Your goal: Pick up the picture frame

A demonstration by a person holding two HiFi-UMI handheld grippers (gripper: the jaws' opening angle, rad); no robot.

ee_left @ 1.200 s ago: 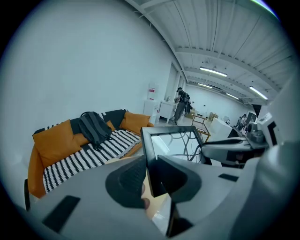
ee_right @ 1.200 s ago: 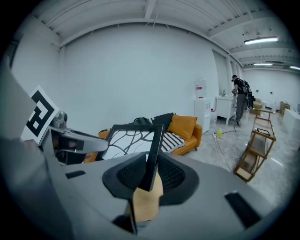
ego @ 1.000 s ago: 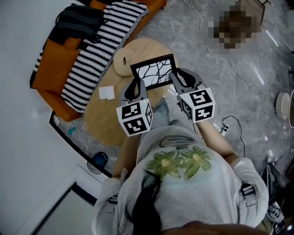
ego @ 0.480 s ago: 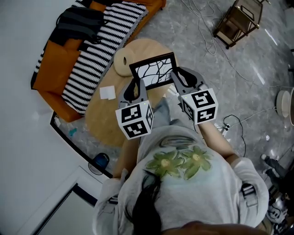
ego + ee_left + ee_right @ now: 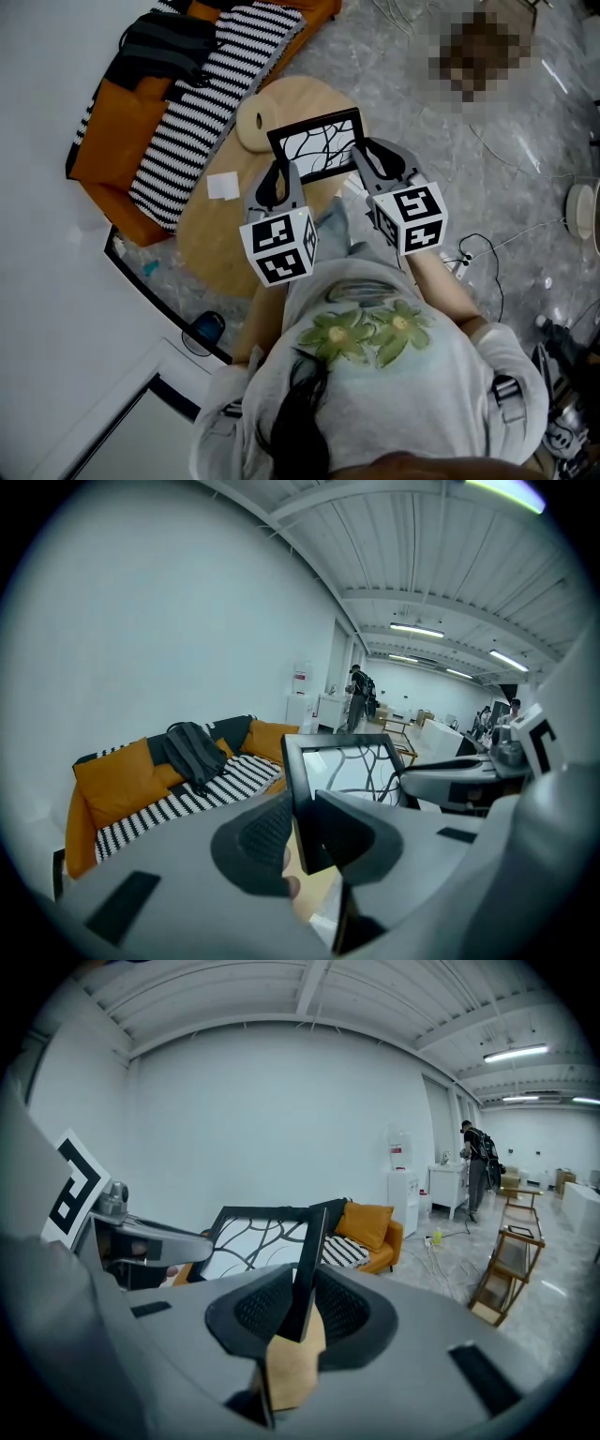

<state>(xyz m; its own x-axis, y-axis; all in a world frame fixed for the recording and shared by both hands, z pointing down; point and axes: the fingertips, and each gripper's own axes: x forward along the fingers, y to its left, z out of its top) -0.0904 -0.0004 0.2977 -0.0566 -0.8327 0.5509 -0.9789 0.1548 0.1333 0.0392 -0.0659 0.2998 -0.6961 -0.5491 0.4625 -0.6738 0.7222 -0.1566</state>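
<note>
Picture frame (image 5: pixel 314 145) gripped from both sides over the wooden surface (image 5: pixel 211 239).

The left claw (image 5: pixel 278 173) was clenched on the frame's left edge and the right claw (image 5: pixel 362 156) on its right edge, each with its ribbed pads pressed against the thin black moulding near a lower corner. The frame, which carried a white picture with black branching lines, was held tilted above the far part of the round surface, and bare wood showed beneath its corners in both gripper views. Just beside its upper left corner a small round wooden board (image 5: pixel 253 127) lay on the surface, and a white paper square (image 5: pixel 223 186) lay farther left. An orange sofa (image 5: pixel 112 141) with a striped blanket (image 5: pixel 202 103) and a dark backpack (image 5: pixel 159 47) stood beyond.
</note>
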